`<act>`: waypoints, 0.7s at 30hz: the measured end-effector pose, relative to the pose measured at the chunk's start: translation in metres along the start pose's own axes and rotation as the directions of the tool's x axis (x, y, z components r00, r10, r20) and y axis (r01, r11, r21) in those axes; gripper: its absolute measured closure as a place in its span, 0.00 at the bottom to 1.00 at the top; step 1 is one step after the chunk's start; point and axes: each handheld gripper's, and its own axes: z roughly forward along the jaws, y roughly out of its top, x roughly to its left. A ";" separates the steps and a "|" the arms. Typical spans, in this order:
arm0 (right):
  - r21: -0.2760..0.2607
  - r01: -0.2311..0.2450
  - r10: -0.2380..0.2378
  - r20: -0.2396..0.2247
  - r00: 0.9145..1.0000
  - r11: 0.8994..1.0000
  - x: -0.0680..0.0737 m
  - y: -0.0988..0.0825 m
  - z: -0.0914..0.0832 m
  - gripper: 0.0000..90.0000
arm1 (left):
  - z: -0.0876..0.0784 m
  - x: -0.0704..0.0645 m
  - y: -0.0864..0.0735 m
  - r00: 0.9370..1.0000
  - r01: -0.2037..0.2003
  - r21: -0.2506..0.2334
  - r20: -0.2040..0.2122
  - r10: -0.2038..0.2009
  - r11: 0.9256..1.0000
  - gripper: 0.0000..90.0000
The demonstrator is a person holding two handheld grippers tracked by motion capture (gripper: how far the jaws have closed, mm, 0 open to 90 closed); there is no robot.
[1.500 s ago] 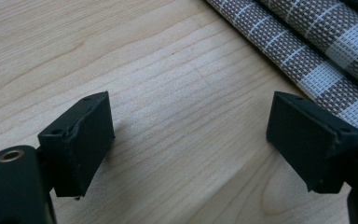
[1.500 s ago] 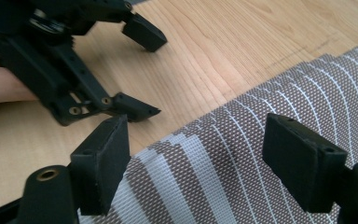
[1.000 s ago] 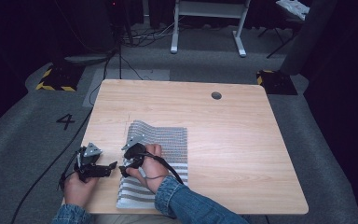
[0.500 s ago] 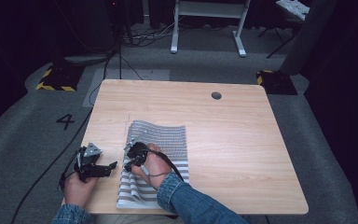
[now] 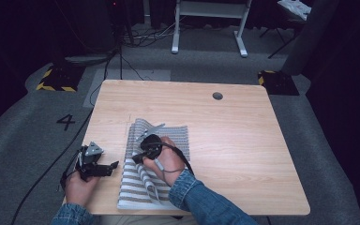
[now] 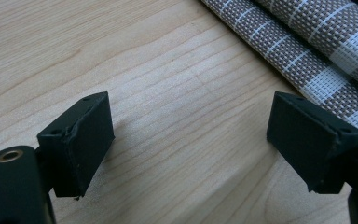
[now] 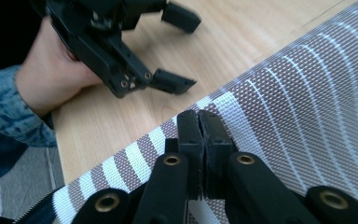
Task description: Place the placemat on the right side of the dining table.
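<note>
A brown-and-white striped woven mat (image 5: 174, 136) lies on the wooden table (image 5: 243, 140), near its front left. My right gripper (image 5: 136, 159) is shut on the mat's left edge and holds that edge lifted off the table. Its jaws have just been closing, and in the right gripper view they (image 7: 199, 122) meet with the mat (image 7: 307, 107) pinched between them. My left gripper (image 5: 111, 168) rests low at the table's left edge, open, beside the mat. In the left gripper view bare wood lies between its jaws (image 6: 191, 140), with the mat (image 6: 317, 42) at the upper right.
A round cable hole (image 5: 217, 95) sits in the table's far right part. In the right gripper view the left gripper (image 7: 186, 51) and the hand (image 7: 51, 74) holding it are just beyond the mat's edge. Cables and a white frame stand on the floor behind.
The right gripper's jaws closed on the mat's left edge, then rose and shifted slightly away from me, lifting that edge. The left gripper stayed in place.
</note>
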 end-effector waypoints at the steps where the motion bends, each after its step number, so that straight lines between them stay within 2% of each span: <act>1: -0.023 -0.007 0.007 0.003 1.000 1.000 -0.001 0.001 -0.010 0.99 | 0.000 0.000 0.000 1.000 -0.002 0.000 -0.002 0.002 1.000 0.17; 2: -0.023 -0.007 0.007 0.003 1.000 1.000 -0.001 0.001 -0.010 0.99 | 0.000 0.000 0.000 1.000 -0.002 0.000 -0.002 0.002 1.000 0.17; 3: -0.045 0.000 0.001 0.010 1.000 0.999 -0.004 0.002 -0.021 0.99 | -0.001 -0.001 -0.001 1.000 0.000 0.002 -0.001 0.000 1.000 0.17; 7: -0.073 -0.040 0.041 0.014 0.999 0.997 -0.004 0.004 -0.038 0.99 | -0.001 -0.001 -0.001 1.000 -0.002 -0.001 -0.001 0.002 1.000 0.17; 8: -0.083 -0.023 0.025 0.029 0.999 0.996 -0.007 0.003 -0.049 0.99 | -0.001 -0.001 -0.001 1.000 -0.003 -0.001 -0.003 0.003 1.000 0.17; 11: -0.106 -0.040 0.044 0.029 0.999 0.994 -0.007 0.004 -0.059 0.99 | -0.001 -0.001 -0.001 1.000 -0.002 -0.003 -0.001 0.002 1.000 0.17; 13: -0.118 -0.034 0.039 0.041 0.998 0.992 -0.007 0.004 -0.070 0.99 | -0.001 -0.001 -0.001 1.000 -0.002 0.001 0.001 0.002 1.000 0.17; 14: -0.133 -0.023 0.031 0.058 0.998 0.991 -0.008 0.005 -0.081 0.99 | 0.000 0.000 0.000 1.000 -0.003 -0.001 0.000 0.003 1.000 0.16; 16: -0.139 -0.019 0.028 0.064 0.998 0.990 -0.009 0.005 -0.086 0.99 | 0.000 0.000 0.000 1.000 -0.004 0.000 0.001 0.004 1.000 0.16; 17: -0.162 -0.020 0.033 0.078 0.996 0.987 -0.013 0.004 -0.103 0.99 | 0.000 0.000 0.000 1.000 -0.004 -0.001 0.000 0.004 1.000 0.16; 21: -0.201 -0.036 0.059 0.111 0.992 0.979 -0.022 0.002 -0.132 0.99 | 0.000 0.000 0.000 1.000 -0.003 -0.003 0.001 0.003 1.000 0.16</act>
